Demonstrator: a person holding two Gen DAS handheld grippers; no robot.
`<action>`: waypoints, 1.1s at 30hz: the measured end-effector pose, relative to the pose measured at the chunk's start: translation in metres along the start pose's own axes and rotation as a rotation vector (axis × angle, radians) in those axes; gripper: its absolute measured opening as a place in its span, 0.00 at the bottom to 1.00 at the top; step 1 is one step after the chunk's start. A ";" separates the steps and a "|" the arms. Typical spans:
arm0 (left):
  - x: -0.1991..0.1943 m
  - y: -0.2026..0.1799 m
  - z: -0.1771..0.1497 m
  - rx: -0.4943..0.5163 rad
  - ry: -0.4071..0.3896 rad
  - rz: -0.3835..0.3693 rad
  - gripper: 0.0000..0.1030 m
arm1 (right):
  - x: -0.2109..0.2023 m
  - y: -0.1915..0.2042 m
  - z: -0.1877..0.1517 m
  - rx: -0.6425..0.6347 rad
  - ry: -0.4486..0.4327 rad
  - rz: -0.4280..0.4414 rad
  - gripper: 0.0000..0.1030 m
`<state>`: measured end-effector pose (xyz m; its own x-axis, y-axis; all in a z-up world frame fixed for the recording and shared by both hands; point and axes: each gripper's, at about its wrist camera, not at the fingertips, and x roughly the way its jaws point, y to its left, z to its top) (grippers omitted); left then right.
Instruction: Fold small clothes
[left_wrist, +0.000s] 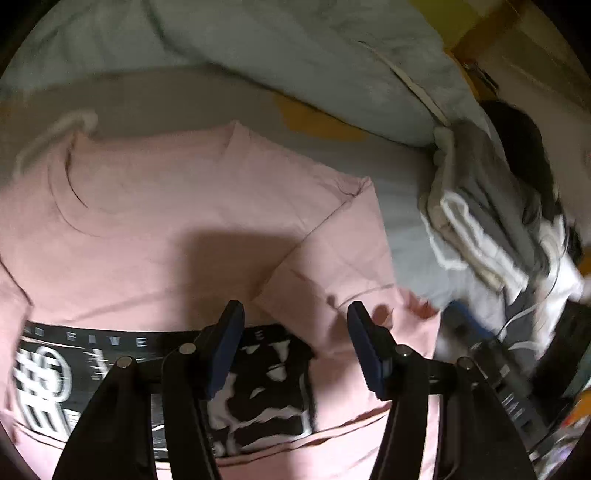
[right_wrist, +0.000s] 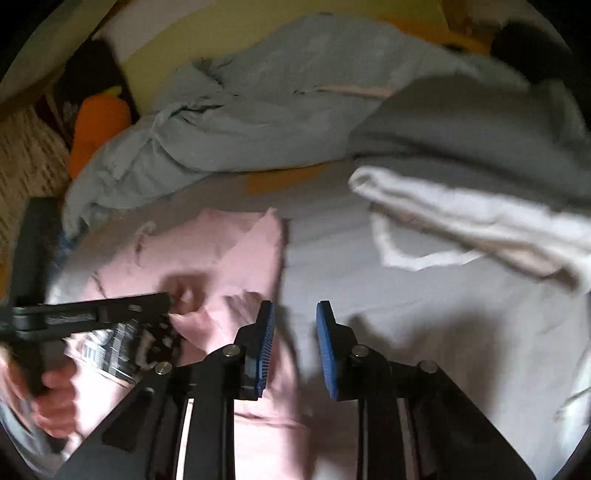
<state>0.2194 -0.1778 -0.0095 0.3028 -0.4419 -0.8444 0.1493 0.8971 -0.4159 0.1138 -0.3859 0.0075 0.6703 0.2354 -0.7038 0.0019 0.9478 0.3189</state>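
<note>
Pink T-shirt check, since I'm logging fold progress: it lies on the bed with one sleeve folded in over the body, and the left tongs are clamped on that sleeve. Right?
Not quite. The pink T-shirt does lie on the bed with its sleeve folded in, but the left tongs are open above it, gripping nothing. The left wrist view shows this.

Both my views are dim and warm-toned, with black vignetted corners and strong fisheye bending at the rims. My jaws cast a hard dark shadow on the pink T-shirt (left_wrist: 155, 206). Motion blur smears the folded clothes pile (left_wrist: 491, 229) and the white garment (right_wrist: 461, 218).
</note>
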 end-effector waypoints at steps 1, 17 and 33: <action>0.002 0.002 0.002 -0.019 -0.001 -0.011 0.54 | 0.006 0.000 -0.001 0.008 0.013 0.025 0.23; -0.030 -0.004 0.006 0.180 -0.085 0.021 0.00 | -0.022 0.021 -0.015 -0.119 0.074 0.098 0.25; -0.026 0.009 0.001 0.176 -0.104 0.089 0.02 | 0.036 0.045 -0.051 -0.244 0.346 0.221 0.00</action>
<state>0.2137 -0.1581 0.0085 0.4165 -0.3670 -0.8318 0.2772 0.9226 -0.2683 0.1004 -0.3238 -0.0359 0.3488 0.4559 -0.8189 -0.3148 0.8799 0.3558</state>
